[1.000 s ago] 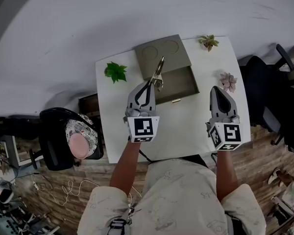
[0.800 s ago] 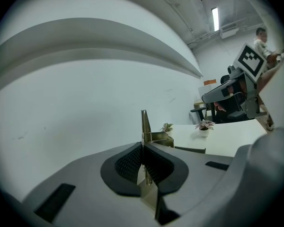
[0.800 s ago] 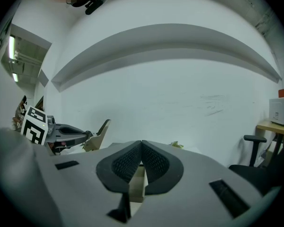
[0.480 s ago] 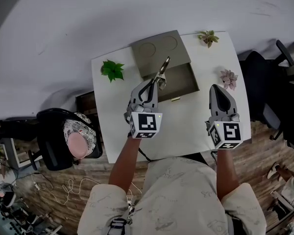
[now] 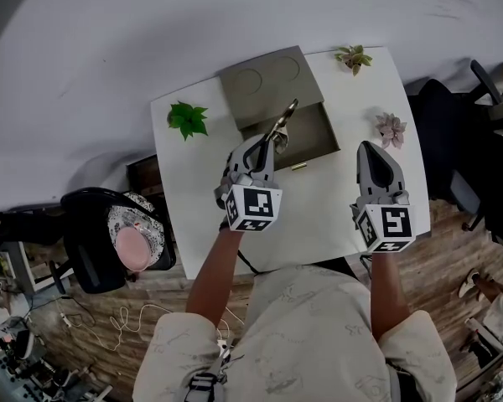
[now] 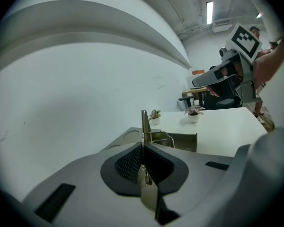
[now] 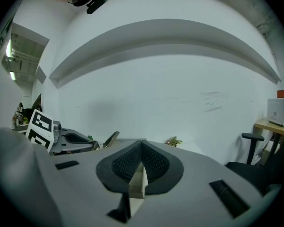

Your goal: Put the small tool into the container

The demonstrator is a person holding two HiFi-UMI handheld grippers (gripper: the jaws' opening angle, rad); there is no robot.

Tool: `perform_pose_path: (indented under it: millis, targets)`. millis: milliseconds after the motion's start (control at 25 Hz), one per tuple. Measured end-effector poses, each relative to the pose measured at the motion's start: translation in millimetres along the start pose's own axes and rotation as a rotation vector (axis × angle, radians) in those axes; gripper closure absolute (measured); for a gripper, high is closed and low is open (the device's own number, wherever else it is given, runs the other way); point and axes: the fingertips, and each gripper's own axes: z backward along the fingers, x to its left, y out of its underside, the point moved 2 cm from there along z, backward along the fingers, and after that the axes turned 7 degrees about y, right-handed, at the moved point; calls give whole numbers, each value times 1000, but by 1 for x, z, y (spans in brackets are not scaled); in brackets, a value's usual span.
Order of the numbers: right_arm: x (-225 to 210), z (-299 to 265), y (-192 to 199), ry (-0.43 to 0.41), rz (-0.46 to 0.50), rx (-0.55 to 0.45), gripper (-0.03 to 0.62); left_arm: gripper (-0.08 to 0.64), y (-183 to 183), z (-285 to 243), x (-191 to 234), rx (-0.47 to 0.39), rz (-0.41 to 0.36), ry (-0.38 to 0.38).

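Vs 1 s ago, the L gripper has pushed fwd and a bit to the R. The small metal tool it carries now lines up w/ the open drawer rather than the box top. R gripper pos. looks unchanged.

In its own view we see the L jaws pressed together on the tool's flat shank. The tool stands up out of the pads as a thin blade w/ a wire-like loop at one side. In head view the tool runs diagonally up-right from the jaw tips. Its far tip is over the seam where the drawer meets the olive-grey box. We can't tell whether the tip touches the box or hangs above it. Tool is not in the drawer yet.

The box sits at the far side of the white table. Its top face has two round recesses, and the drawer is pulled out toward us w/ a small brass knob on its front.

R gripper is over the table's R edge, well apart from the box. Its own view shows jaws closed, nothing btwn them.

Also on the table:
- leafy green plant, L of the box
- small succulent, at the far R corner
- pinkish succulent, just beyond the R gripper's tips

Black chair stands beside the table on the L.
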Motion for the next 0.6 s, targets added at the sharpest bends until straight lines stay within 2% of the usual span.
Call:
perform_pose_path:
  millis: [600]
  targets:
    - [-6,1,8,18,-7,19,577,551,11,-28,-19,80,-114,83]
